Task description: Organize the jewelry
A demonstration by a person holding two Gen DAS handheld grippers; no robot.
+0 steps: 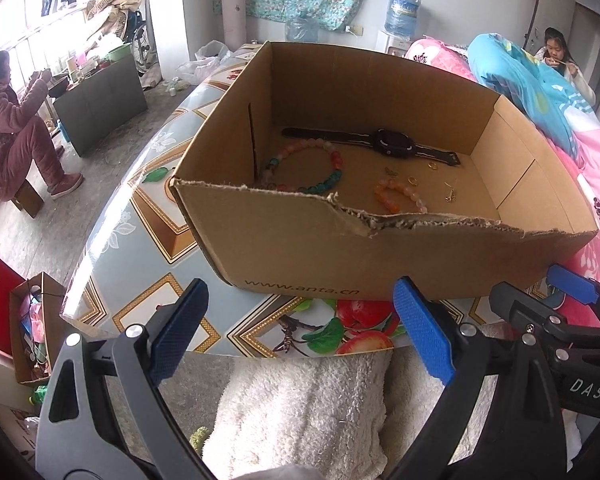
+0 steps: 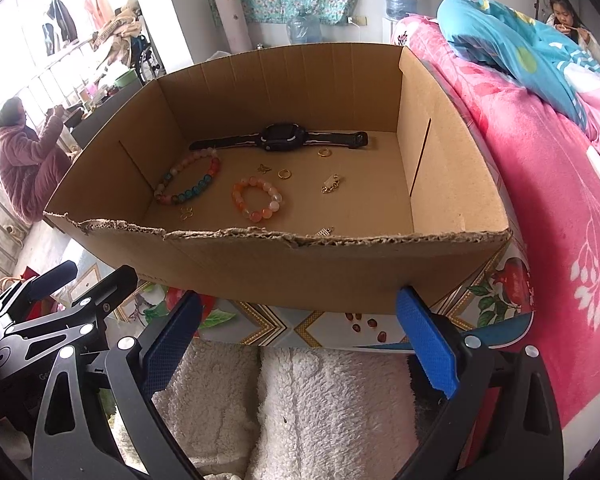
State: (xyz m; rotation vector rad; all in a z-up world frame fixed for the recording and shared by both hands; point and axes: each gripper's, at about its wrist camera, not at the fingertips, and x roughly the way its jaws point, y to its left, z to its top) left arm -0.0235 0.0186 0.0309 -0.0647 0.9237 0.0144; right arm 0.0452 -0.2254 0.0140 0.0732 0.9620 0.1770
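Observation:
An open cardboard box [image 1: 380, 256] [image 2: 292, 264] with a torn front rim stands on a patterned table. Inside lie a black watch [image 1: 392, 142] [image 2: 280, 139], a large multicoloured bead bracelet [image 1: 304, 168] [image 2: 188, 178], a small orange-pink bead bracelet [image 1: 400, 196] [image 2: 257, 198], gold rings [image 2: 284, 174] and small gold charms [image 2: 331, 185]. My left gripper [image 1: 300, 312] hangs open in front of the box, nothing between its fingers. My right gripper [image 2: 298, 320] is likewise open and empty, just below the box's front wall. Each gripper shows at the edge of the other's view.
The table [image 1: 140, 216] has a glossy fruit-print cover; its near edge lies just under both grippers. A white fleecy fabric [image 2: 320, 408] fills the foreground below. A pink quilt [image 2: 560, 208] borders the right. One person sits at far left [image 1: 16, 128], another at far right [image 1: 560, 56].

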